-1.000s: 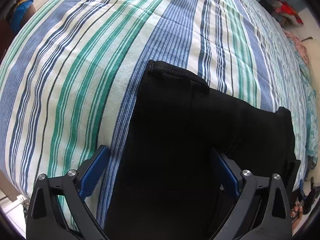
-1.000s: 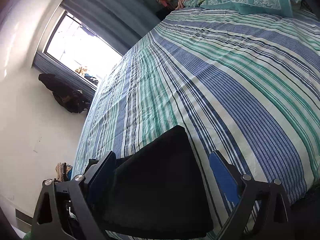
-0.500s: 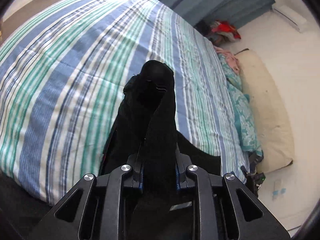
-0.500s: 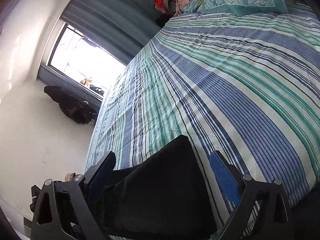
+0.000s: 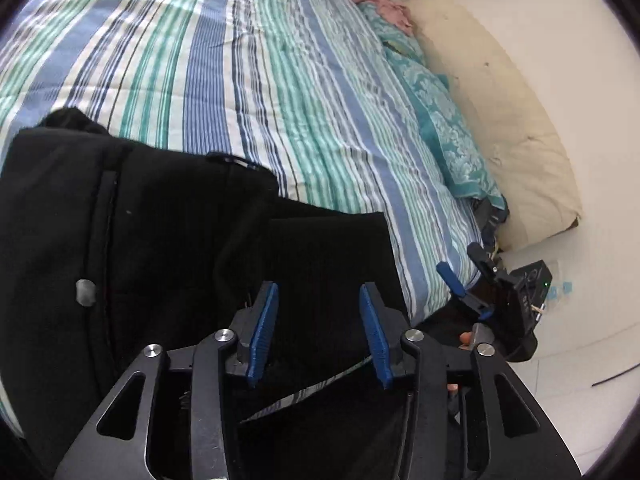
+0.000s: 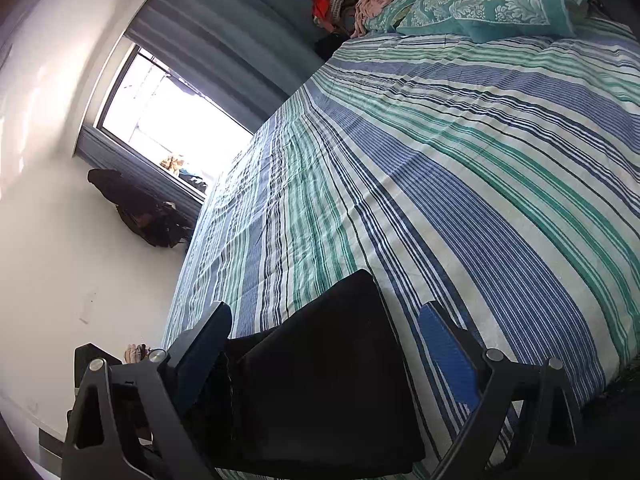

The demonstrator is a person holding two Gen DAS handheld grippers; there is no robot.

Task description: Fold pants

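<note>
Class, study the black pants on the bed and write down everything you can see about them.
The pants are plain black, of a matte woven-looking cloth, with a long seam and a small pale spot. They lie folded in layers near the edge of the striped bedspread, one squared end pointing up the bed. The left gripper hangs open over them, its blue pads apart. The right gripper is open too, one finger on either side of the squared end. Whether either touches the cloth is unclear.

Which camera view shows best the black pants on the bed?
The left wrist view: the black pants fill its lower left, with the seam, a pale spot and the folded layers visible on the striped bedspread. The right wrist view shows only one folded end between that gripper's open jaws.
</note>
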